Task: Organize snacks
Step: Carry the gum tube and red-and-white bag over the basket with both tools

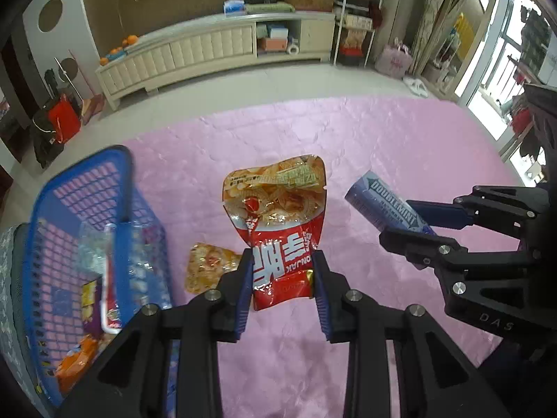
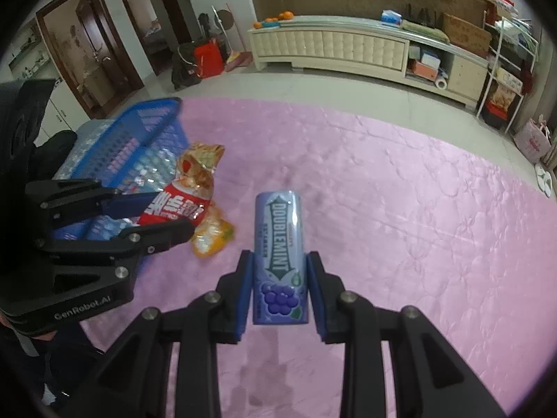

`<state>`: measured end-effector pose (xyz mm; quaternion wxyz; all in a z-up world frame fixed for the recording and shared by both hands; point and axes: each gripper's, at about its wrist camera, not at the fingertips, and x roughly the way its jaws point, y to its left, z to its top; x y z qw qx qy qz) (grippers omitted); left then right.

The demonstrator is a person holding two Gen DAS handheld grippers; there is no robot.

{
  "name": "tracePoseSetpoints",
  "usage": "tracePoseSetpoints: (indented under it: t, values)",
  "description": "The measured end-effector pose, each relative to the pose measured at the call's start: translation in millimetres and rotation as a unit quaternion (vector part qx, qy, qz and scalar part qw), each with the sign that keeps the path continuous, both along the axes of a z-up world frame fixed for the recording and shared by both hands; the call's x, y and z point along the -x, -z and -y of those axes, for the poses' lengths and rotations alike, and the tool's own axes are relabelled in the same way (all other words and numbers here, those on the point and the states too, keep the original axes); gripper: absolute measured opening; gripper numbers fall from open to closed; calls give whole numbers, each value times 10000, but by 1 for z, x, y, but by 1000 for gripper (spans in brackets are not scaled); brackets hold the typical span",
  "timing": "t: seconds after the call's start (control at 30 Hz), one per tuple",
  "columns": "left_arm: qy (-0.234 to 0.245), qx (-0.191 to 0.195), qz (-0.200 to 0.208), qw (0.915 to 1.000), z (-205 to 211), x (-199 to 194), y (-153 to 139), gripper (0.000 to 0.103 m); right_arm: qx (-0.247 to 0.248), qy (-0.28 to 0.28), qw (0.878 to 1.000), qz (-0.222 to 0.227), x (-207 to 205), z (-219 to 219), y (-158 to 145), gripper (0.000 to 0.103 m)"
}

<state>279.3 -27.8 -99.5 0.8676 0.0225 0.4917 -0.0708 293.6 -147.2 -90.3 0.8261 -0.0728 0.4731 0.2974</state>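
The left tongs (image 1: 281, 280) are clamped on the lower end of a red snack bag (image 1: 278, 223), which hangs clear above the pink cover (image 1: 365, 139). The right tongs (image 2: 279, 285) are clamped on a purple Doublemint gum tin (image 2: 280, 254), gripping its lower half with the grape picture toward the camera, also lifted off the cover. A small orange packet (image 1: 205, 266) lies flat on the cover, just right of the blue basket (image 1: 69, 191) at the left edge. The basket already holds several wrapped snacks (image 1: 101, 299). Far behind, across the floor, stands a long cream cabinet (image 1: 195, 52) with oranges (image 1: 130, 40) on it.
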Motion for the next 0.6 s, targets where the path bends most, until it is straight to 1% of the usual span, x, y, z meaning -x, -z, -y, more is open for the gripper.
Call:
tracePoseSetpoints:
  t: [0.03,0.2,0.37,0.5,0.6]
  values:
    - [-11,32,76,10000,-5,8,-8,30,-9,-25,10000,23,4,-4,-6,35]
    - [-62,70,329,9994,-24,37,-28,30,106,-153,9994,275,26,-30,-32,35]
    - [-165,106,664,9976,-55,66,-53,30,133,-328,9980,521,47,-60,-55,35]
    - [-307,70,837,9960,-85,83,-66,30,122,-482,9967,649,58,-81,-66,35]
    - [-511,99,925,9944,-113,97,-71,30,177,-691,9947,738,67,-103,-70,35]
